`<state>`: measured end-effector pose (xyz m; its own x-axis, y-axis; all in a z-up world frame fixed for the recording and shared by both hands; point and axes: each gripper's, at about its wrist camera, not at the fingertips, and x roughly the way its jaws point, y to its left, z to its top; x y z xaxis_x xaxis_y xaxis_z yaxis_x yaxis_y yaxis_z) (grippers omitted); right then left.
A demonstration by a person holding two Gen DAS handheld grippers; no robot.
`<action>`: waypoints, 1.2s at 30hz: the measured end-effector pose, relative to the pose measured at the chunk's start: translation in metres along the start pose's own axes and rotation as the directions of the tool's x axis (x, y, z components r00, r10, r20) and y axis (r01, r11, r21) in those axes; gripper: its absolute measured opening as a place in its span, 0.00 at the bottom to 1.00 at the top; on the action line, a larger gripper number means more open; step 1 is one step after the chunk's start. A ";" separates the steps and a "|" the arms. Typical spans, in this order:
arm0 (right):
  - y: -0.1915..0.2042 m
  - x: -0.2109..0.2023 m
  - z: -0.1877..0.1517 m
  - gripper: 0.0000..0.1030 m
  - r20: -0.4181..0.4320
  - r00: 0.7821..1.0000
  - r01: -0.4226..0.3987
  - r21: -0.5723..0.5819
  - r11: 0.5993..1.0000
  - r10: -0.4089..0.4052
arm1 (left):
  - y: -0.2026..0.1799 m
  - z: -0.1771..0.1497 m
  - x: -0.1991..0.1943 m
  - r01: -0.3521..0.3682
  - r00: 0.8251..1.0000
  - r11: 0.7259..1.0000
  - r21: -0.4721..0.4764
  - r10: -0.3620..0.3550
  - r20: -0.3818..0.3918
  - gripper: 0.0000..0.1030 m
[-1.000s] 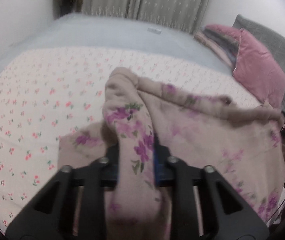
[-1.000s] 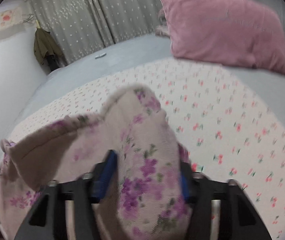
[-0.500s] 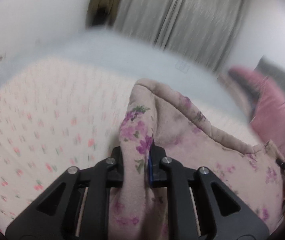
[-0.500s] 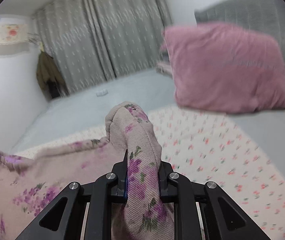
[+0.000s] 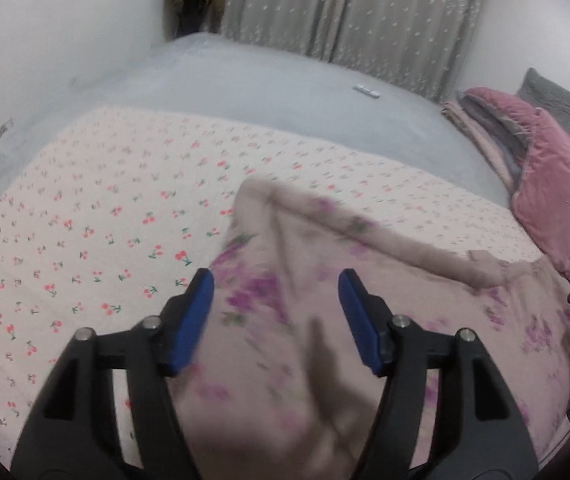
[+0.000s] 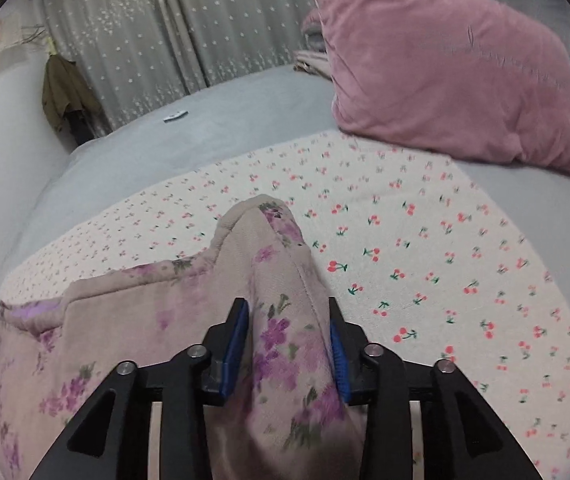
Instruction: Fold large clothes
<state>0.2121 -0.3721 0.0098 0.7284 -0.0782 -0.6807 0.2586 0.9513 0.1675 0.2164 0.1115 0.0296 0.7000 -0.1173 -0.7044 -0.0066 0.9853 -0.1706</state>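
A wide bed (image 5: 245, 92) fills both views, its grey cover overlaid by a cream cherry-print sheet (image 5: 97, 240), with a pink pillow (image 6: 445, 68) at the head end. On that sheet, along the near edge, lies the task's thing, a large floral garment (image 5: 325, 280) in dusty pink with purple blooms. It looks thick, soft and limp, quilted or fleecy perhaps, light enough to lift yet bulky, so I judge that it will sag and bunch between two holds and is best taken by its stitched hem or corners, where the layers are firm. The left gripper (image 5: 277, 316) stands spread, its blue pads (image 5: 189, 320) clear on either side of the blurred cloth, which seems to be dropping free. The right gripper (image 6: 285, 344) has a raised fold of the garment between its pads; they lie close along it, but whether they press I cannot tell. Half a second ago both grippers pinched narrow ridges of cloth tightly; both have just been opening, the left much wider, with cloth between each pair.
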 end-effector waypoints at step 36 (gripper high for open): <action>-0.008 -0.077 -0.063 0.70 -0.042 0.997 -0.061 0.079 0.995 0.064 | 0.029 -0.076 -0.054 -0.013 0.997 0.999 0.035 0.015 -0.071 0.86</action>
<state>0.1136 -0.3546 0.0157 0.7160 -0.0041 -0.6981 0.2629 0.9279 0.2642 0.1236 0.1365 0.0104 0.6473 -0.1110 -0.7541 0.0093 0.9904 -0.1379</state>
